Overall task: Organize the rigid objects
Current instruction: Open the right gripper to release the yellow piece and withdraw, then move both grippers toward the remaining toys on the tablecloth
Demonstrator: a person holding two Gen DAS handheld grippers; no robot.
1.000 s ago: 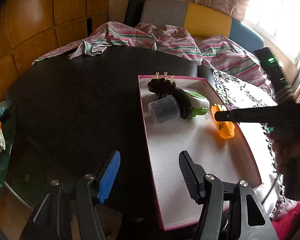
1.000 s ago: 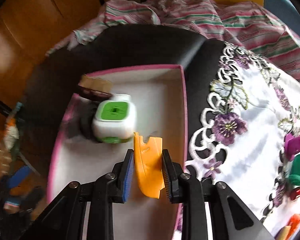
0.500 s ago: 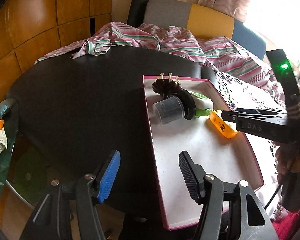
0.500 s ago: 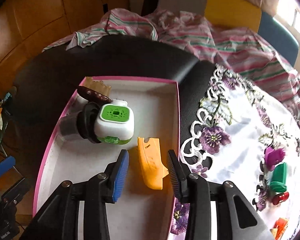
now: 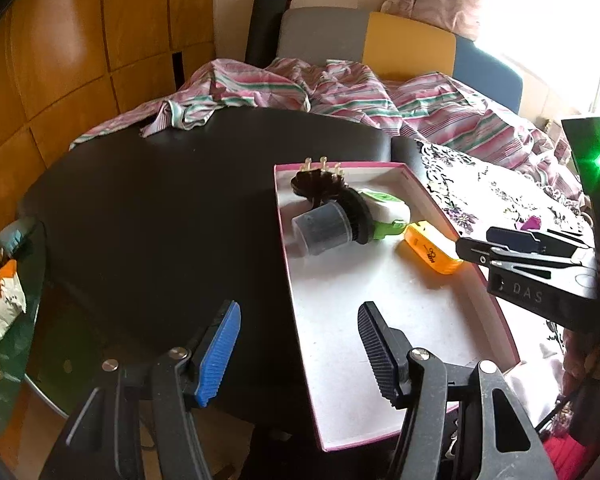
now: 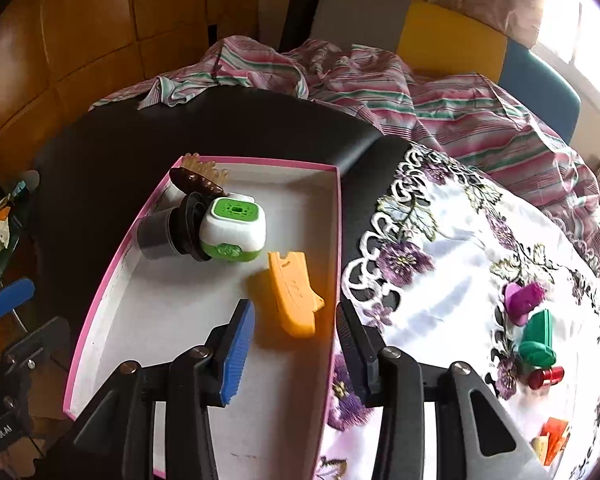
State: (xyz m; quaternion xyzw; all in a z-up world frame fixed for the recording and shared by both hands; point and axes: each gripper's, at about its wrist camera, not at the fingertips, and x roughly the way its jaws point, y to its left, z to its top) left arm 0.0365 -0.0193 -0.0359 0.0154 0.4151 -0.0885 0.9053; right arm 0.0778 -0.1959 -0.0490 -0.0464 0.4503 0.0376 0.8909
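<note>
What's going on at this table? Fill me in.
A person with a gripper in each hand is sorting small hard items into a pink-edged box. The right gripper is opening just behind an orange plastic piece lying loose in the box, beside a green-and-white gadget and a dark cup. The left gripper hangs open and empty at the box's near edge. A purple piece, a green piece and a red piece wait on the embroidered cloth.

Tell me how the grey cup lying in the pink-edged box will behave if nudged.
The grey cup lies on its side, so it would probably roll. The green-and-white gadget beside it may block that. It looks like thin plastic, likely light.
</note>
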